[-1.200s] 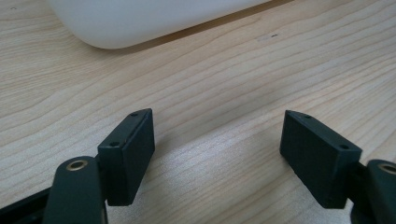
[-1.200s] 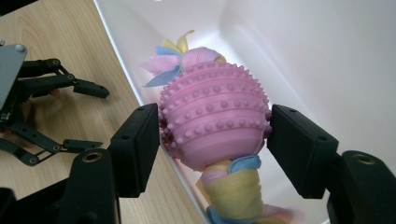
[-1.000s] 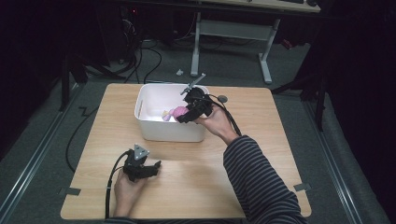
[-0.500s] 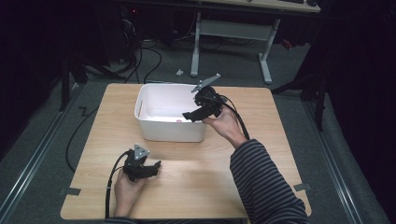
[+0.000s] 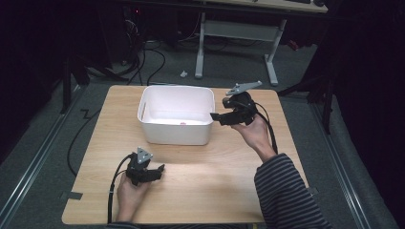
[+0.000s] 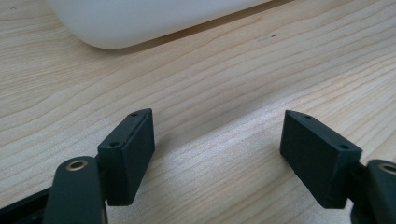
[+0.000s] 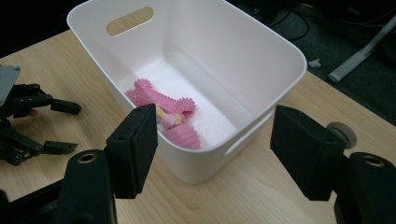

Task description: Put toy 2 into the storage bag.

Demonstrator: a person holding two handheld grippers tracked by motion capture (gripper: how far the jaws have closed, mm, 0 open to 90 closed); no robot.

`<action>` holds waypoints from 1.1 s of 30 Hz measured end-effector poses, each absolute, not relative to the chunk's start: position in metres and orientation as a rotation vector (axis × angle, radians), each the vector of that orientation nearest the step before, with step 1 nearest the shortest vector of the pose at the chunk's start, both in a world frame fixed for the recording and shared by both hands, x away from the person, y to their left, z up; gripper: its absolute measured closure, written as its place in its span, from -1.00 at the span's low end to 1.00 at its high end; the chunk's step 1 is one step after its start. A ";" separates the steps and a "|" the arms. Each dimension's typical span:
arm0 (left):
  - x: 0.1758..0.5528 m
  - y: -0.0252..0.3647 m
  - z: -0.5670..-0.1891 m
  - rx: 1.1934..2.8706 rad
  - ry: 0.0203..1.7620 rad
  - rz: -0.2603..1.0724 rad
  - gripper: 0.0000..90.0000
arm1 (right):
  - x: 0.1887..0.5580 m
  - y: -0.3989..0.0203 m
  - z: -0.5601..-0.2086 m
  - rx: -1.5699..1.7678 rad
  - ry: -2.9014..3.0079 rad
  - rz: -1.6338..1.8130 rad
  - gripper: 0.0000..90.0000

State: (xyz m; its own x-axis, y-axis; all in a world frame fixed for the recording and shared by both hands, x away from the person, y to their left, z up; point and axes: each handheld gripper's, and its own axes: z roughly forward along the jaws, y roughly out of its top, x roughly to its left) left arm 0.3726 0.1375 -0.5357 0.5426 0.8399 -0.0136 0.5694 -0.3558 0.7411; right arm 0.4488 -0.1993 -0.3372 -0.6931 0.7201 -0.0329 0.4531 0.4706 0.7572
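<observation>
Two tools show in the high view, one in each of the person's hands. The left tool [image 5: 160, 168] rests low on the wooden surface [image 5: 219, 186], near the front edge, with its jaws apart and nothing between them. The right tool [image 5: 213, 116] is held up beside the right wall of the white tub [image 5: 175, 137], which stands toward the back of the surface; a sliver of pink shows on the tub's floor. A striped sleeve [image 5: 282, 191] covers the person's right forearm.

In the left gripper view, the left tool [image 6: 217, 149] has its jaws wide apart over bare wood, and the rounded bottom edge of the tub [image 6: 140, 23] lies ahead of them, well clear of the jaws.

In the right gripper view, the right tool [image 7: 212, 149] looks down into the tub [image 7: 275, 51] from just outside its near wall. Its jaws have just been closing, yet they stand apart and grip nothing. The pink spiky toy [image 7: 161, 100] lies on the tub's floor, bone-shaped, with a second pink ridged piece [image 7: 182, 137] just beside it and a small yellowish bit between them. The left tool [image 7: 56, 128] shows farther off on the surface, left of the tub.
</observation>
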 end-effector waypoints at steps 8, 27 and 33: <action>0.373 0.137 -0.536 2.067 1.134 0.486 -0.41 | 0.428 -0.234 -0.335 1.079 2.293 1.087 -0.26; 0.373 0.137 -0.536 2.066 1.135 0.487 -0.41 | 0.386 -0.296 -0.349 1.191 2.204 1.070 -0.24; 0.373 0.137 -0.536 2.066 1.135 0.487 -0.41 | 0.372 -0.310 -0.355 1.223 2.174 1.086 -0.24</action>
